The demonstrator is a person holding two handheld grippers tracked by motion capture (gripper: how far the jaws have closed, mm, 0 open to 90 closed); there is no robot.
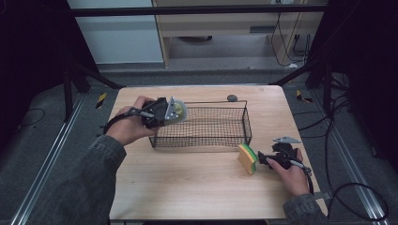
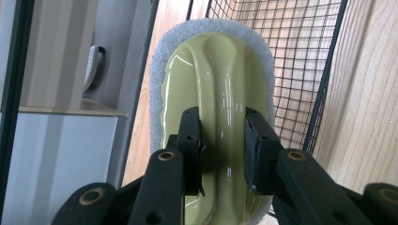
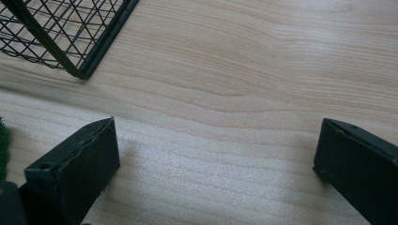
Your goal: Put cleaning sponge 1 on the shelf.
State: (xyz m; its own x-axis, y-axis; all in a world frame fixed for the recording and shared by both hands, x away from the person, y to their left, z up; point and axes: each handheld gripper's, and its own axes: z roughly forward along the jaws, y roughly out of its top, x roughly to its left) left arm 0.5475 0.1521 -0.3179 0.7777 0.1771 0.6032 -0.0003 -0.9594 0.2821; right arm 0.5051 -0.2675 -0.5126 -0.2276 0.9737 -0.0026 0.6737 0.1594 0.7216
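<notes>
Jaws of the left gripper [image 2: 220, 140] clench the raised ridge of a yellow-green scrubber [image 2: 213, 93], holding it over the wire basket's [image 1: 201, 123] left end, seemingly to drop in, while the right gripper's [image 3: 216, 154] jaws stand released beside the sponge [image 1: 247, 158] near the basket's right corner.

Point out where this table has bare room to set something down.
Bare wood: the near half of the table, bounded by the wire basket, the sponge and the forearms. Also the right strip beyond the basket. Crowded: the basket's left end, where the left gripper holds a scrubber.
</notes>
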